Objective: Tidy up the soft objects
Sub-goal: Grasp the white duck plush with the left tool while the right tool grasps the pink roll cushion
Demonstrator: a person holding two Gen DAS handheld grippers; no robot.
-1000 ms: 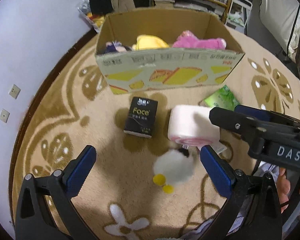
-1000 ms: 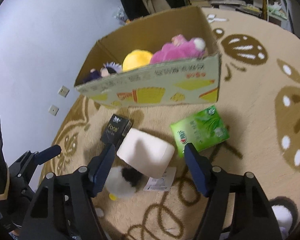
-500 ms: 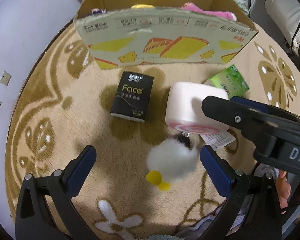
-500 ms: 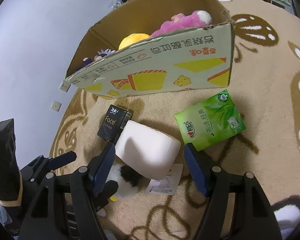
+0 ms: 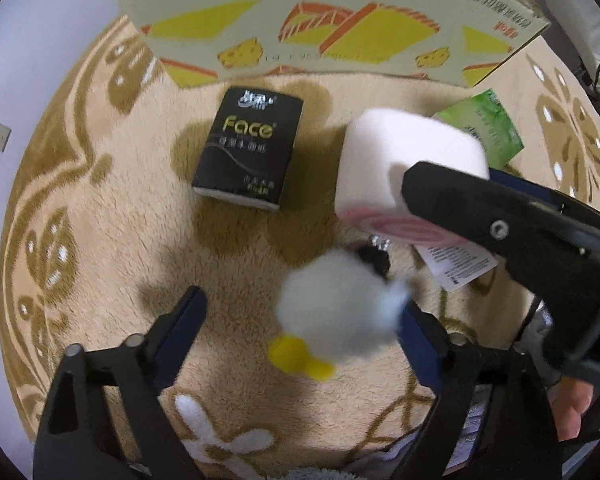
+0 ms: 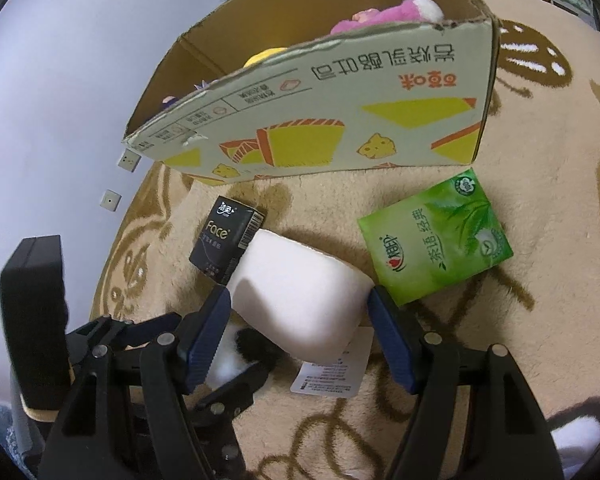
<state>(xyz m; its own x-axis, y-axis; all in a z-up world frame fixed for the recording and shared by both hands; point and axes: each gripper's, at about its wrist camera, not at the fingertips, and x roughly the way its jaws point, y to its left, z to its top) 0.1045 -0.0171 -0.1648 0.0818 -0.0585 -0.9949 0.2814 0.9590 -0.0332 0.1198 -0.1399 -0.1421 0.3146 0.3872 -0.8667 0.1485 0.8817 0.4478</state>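
A white plush roll with a pink swirl end (image 5: 404, 168) lies on the rug; in the right wrist view (image 6: 300, 300) it sits between the open fingers of my right gripper (image 6: 298, 336), the pads close to its sides. A white fluffy toy with yellow feet (image 5: 336, 320) lies between the fingers of my open left gripper (image 5: 300, 340), near the right finger. A cardboard box (image 6: 340, 128) holds a pink plush (image 6: 380, 16) and a yellow one (image 6: 264, 56).
A black Face tissue pack (image 5: 248, 152) and a green tissue pack (image 6: 436, 240) lie on the beige patterned rug (image 5: 100, 220) in front of the box. A white paper tag (image 6: 332, 364) lies under the roll. A wall with sockets (image 6: 120, 180) is at left.
Both grippers have moved forward and down toward the rug. The roll now sits between the right fingers and the fluffy toy between the left fingers. The box looms closer.
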